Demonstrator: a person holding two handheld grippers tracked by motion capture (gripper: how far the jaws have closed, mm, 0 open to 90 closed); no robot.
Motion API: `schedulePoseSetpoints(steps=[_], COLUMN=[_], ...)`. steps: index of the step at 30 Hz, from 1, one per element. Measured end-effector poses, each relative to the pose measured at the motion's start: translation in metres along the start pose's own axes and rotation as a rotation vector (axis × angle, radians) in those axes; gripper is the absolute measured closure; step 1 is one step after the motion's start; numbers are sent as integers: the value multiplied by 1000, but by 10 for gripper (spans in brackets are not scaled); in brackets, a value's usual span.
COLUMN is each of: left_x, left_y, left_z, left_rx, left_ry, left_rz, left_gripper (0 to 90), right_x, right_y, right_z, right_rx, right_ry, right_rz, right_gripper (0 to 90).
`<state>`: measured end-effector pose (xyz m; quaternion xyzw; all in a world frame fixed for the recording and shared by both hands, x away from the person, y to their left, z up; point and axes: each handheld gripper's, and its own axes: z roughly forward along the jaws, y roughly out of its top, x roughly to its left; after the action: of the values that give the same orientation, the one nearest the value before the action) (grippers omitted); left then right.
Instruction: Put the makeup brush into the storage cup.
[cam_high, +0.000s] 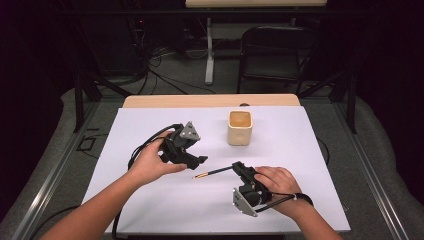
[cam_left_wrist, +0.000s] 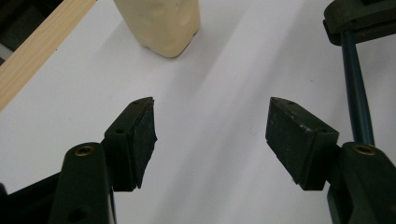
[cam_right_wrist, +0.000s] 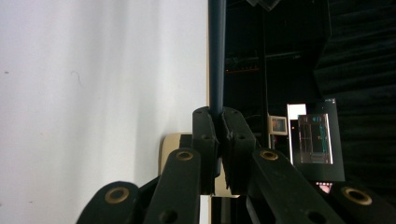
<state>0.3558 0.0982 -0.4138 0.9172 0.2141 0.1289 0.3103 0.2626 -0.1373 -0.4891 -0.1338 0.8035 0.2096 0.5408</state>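
On the left of the white table (cam_high: 150, 200), the left gripper (cam_high: 200, 161) hovers with jaws apart and empty. Right of it, the right gripper (cam_high: 239, 167) clamps a dark pen (cam_high: 212, 173); its drop into the far cream cup (cam_high: 240, 128) looks still undone.

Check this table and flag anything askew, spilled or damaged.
Nothing stands out. The cream cup stands upright on the white table cover, with no spill. The right gripper is shut on a dark pen; the left gripper is open, holding nothing.
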Motion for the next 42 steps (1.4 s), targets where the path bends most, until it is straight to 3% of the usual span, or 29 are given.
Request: schedulePoseSetpoints(steps=[10, 18, 25, 32, 42], left_x=[4, 6, 7, 8, 9], left_y=[-3, -5, -7, -9, -11], left_z=[-3, -6, -5, -6, -7], left_rx=[-32, -50, -56, -72, -89], left_ry=[2, -14, -14, -11, -16], left_rz=[-8, -25, -34, -46, -52], left_gripper=[331, 336, 332, 313, 314], right_x=[-1, -4, -9, -11, -9], right_y=[-8, -13, -17, -17, -24], right_z=[-4, -5, -6, -5, -3], right_rx=[-16, -23, -13, -26, -55], right_ry=[-31, -40, -47, -48, -42], right_rz=[122, 160, 242, 282, 440], right_gripper=[852, 852, 852, 852, 852])
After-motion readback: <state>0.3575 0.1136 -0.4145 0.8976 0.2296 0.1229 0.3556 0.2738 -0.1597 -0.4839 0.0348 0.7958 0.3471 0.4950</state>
